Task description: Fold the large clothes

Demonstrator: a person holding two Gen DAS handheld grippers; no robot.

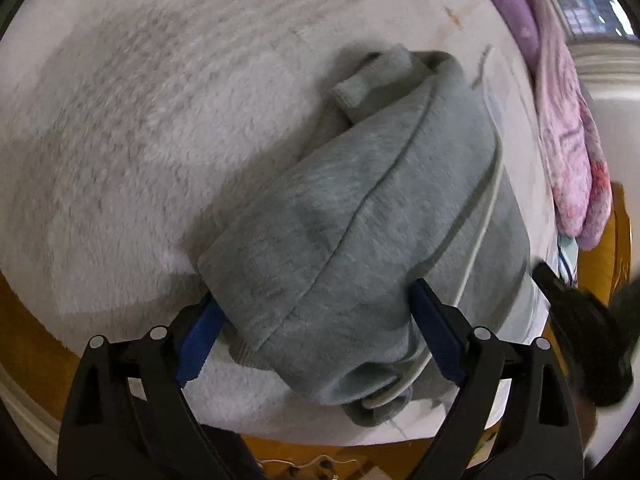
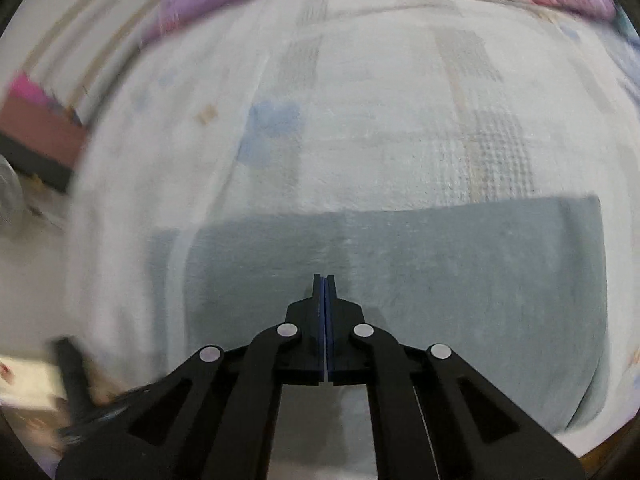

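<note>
L wrist view, bottom centre: your left gripper point(image 1: 316, 316) is standing wide open, blue pads point(image 1: 198, 340) either side of the near end of the grey sweatshirt point(image 1: 360, 220). Pads are flanking the bundle; can't tell if they're actually pressing it. Nothing clamped.

Sweatshirt is lying as a compact folded bundle, running from bottom centre up toward upper right of frame, a cuff or sleeve end point(image 1: 360, 88) poking out at the far end. It's resting on the white fleecy blanket point(image 1: 120, 160).

Far right edge: pink/purple bedding point(image 1: 568, 140) is piled, well apart from the bundle.

R wrist view, bottom centre: your right gripper point(image 2: 324, 280) is sitting fully closed, pads together, nothing between them. It's hovering over a flat grey-blue patch point(image 2: 440, 280) in the lower half; frame is blurred, can't tell if that's garment or part of the blanket print.

Progress, judging only: folding is looking nearly done — bundle is small, layered. Left: tucking the loose cuff, squaring edges, maybe placing it aside.
</note>
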